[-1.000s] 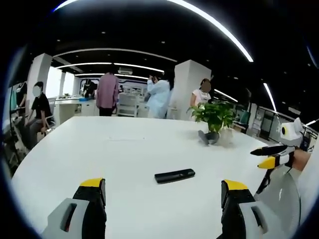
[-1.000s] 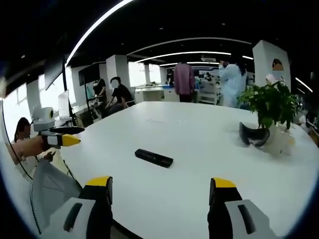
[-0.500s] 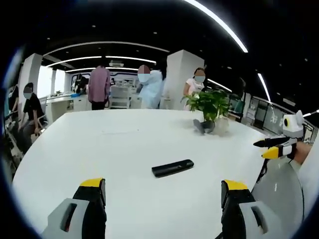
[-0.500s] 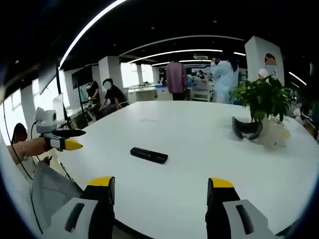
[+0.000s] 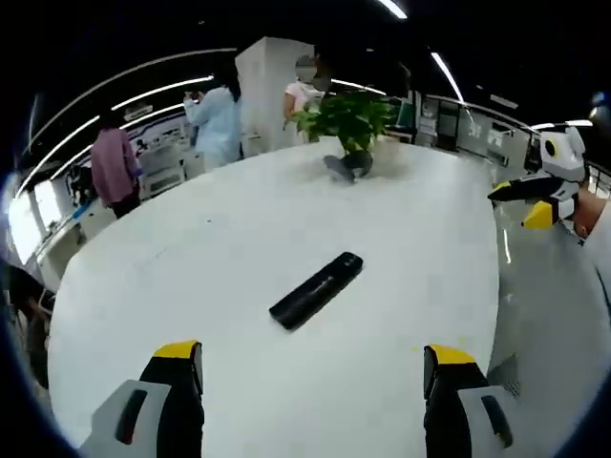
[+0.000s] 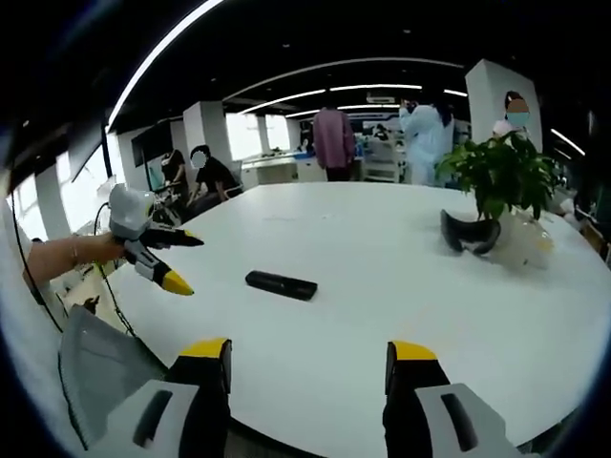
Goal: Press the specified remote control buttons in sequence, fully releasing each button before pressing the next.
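1. Your left hand-held gripper [image 5: 312, 367] is wide open. Its two yellow-tipped jaws stand far apart at the bottom of the left gripper view, and they hold nothing.
2. Your right hand-held gripper [image 6: 307, 367] is wide open too, with nothing between its jaws in the right gripper view.
3. The black remote control [image 5: 316, 289] lies flat on the big white desk [image 5: 191, 286]. In the left gripper view it sits in front of your left jaws, a bit past them, and it lies at a slant.
4. No gripper touches the remote control.
5. In the right gripper view the remote control [image 6: 281, 284] lies on the desk [image 6: 382, 258] ahead of your right jaws and a little to the left.
6. In the right gripper view your left hand-held gripper [image 6: 181, 260] comes in from the left side. It is up in the air near the desk's edge, to the left of the remote control, and its jaws are apart.
7. In the left gripper view your right hand-held gripper [image 5: 530, 200] is at the right side, past the desk's edge and well away from the remote control. Its jaws are apart there as well.
8. A green plant [image 6: 503, 172] stands at the far side of the desk. A dark curved thing [image 6: 470, 234] lies just beside it; you cannot tell what it is.
9. People [image 6: 334, 141] stand and sit in the room behind the desk.
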A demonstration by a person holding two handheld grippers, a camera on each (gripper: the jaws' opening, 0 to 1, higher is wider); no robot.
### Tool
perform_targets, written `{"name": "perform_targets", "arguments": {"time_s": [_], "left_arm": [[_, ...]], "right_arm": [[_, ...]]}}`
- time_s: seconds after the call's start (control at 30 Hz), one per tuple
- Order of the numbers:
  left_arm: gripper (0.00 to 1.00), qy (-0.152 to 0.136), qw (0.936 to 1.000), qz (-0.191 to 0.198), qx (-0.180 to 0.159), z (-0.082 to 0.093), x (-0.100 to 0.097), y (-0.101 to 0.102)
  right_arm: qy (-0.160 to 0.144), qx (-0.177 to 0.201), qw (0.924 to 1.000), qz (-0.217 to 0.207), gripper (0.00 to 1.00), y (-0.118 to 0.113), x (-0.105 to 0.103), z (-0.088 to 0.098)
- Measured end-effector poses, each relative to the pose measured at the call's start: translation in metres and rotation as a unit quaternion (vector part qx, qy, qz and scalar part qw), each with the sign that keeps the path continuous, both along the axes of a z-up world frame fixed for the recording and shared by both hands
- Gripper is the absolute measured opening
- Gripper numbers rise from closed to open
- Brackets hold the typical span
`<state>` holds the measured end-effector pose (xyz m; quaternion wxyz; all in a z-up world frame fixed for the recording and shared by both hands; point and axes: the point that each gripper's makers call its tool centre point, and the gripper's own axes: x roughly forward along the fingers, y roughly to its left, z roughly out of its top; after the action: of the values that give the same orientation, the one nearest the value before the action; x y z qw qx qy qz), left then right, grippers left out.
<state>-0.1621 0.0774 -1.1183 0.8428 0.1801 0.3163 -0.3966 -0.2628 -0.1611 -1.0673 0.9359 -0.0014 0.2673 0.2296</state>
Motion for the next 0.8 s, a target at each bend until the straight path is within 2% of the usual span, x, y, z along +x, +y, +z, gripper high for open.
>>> {"name": "perform_targets", "arguments": {"time_s": [0.03, 0.13, 0.27, 0.37, 0.5, 0.7, 0.8], "left_arm": [[0.99, 0.004, 0.9999, -0.016, -0.003, -0.002, 0.004, -0.006], [0.86, 0.039, 0.9981, -0.048, 0.006, -0.011, 0.009, -0.014], [0.84, 0.056, 0.9949, -0.08, 0.024, -0.022, 0.02, -0.023], [0.78, 0.07, 0.9906, -0.108, 0.046, -0.031, 0.029, -0.027], [0.69, 0.086, 0.9816, -0.149, 0.083, -0.045, 0.038, -0.032], [0.6, 0.116, 0.9717, -0.171, 0.113, -0.061, 0.05, -0.036], [0.57, 0.129, 0.9678, -0.175, 0.126, -0.067, 0.055, -0.036]], "right_arm": [[0.001, -0.001, 1.0, 0.001, 0.63, 0.0, -0.001, 0.0], [0.005, -0.002, 1.0, 0.005, 0.59, 0.001, -0.002, -0.001], [0.009, -0.002, 0.9999, 0.01, 0.54, 0.003, -0.005, -0.002], [0.014, 0.001, 0.9998, 0.016, 0.48, 0.005, -0.007, -0.004], [0.022, 0.002, 0.9995, 0.021, 0.44, 0.007, -0.011, -0.007], [0.03, 0.0, 0.9993, 0.022, 0.39, 0.004, -0.015, -0.011], [0.031, -0.007, 0.9994, 0.015, 0.41, 0.0, -0.015, -0.012]]}}
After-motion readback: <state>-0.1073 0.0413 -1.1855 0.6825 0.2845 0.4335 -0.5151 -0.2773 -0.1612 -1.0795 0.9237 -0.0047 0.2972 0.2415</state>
